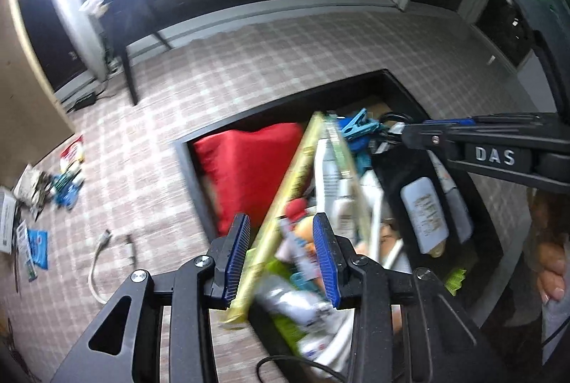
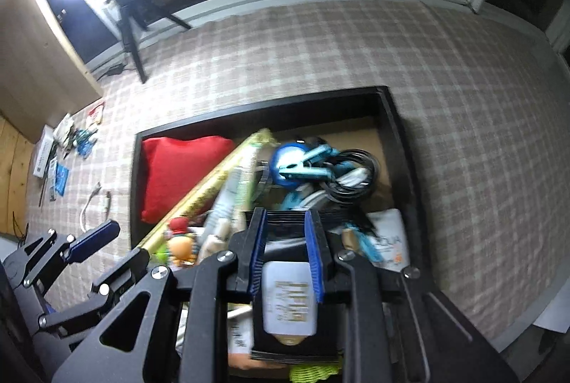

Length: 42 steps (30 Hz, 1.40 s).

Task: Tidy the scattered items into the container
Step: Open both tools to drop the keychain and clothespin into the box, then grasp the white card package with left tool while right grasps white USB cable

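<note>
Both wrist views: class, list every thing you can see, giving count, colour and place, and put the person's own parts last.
container: one, black, on the checked cloth
cushion: one, red, in the container's left end
long box: one, yellow-green, leaning diagonally across the container
clothes pegs: several, blue and teal, far right of container
cable coil: one, black, beside the pegs
black pouch: one, with pale label, between the right tongs' fingers
white cable: one, on the cloth, left of container
packets: a scattered pile, mixed colours, far left
left tongs: open, over the container
right tongs: around the pouch
</note>
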Tool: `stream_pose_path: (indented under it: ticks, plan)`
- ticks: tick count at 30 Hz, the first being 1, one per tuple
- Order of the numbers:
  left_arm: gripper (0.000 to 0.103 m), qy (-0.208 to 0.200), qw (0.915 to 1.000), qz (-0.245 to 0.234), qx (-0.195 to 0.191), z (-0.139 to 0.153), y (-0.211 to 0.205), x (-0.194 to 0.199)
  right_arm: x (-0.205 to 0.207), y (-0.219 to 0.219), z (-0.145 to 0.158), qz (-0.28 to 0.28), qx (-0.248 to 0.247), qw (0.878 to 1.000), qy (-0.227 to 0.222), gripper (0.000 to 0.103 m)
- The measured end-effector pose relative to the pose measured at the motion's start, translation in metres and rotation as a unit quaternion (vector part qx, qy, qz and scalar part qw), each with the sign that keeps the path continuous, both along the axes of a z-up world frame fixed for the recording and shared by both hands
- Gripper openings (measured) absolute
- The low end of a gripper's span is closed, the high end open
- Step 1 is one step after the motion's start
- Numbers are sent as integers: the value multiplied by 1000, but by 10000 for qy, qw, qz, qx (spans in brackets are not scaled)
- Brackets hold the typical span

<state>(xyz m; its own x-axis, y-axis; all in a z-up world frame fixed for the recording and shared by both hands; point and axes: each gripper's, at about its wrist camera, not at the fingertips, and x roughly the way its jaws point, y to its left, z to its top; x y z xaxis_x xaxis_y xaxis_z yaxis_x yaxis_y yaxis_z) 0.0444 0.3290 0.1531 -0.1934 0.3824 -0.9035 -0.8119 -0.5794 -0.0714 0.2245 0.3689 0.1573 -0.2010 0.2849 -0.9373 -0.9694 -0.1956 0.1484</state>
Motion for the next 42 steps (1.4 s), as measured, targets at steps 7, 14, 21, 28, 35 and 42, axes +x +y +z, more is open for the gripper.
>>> stream_pose_path:
  ticks: [7, 14, 21, 28, 35, 42]
  plan:
    - [35, 23, 9988, 477, -53, -1, -54, -39, -55, -7, 8, 248, 49, 9996, 101, 22]
    - [35, 39, 9944, 1044, -151, -4, -131, -92, -130, -23, 13, 714, 43, 9972, 215, 22]
    - [37, -2, 9860, 1636, -312, -18, -212, -149, -214, -45, 7, 1276, -77, 9915, 225, 22]
    - [40, -221, 9746, 2176, -473, -46, -279, -201, -294, -69, -20, 1807, -384, 9827, 160, 26]
    - [44, -485, 9609, 2668, -556, -70, -323, -257, -357, -80, -55, 2068, -756, 9754, -68, 28]
    - [49, -705, 9524, 2904, -600, -93, -337, -300, -385, -77, -76, 2076, -914, 9735, -275, 32]
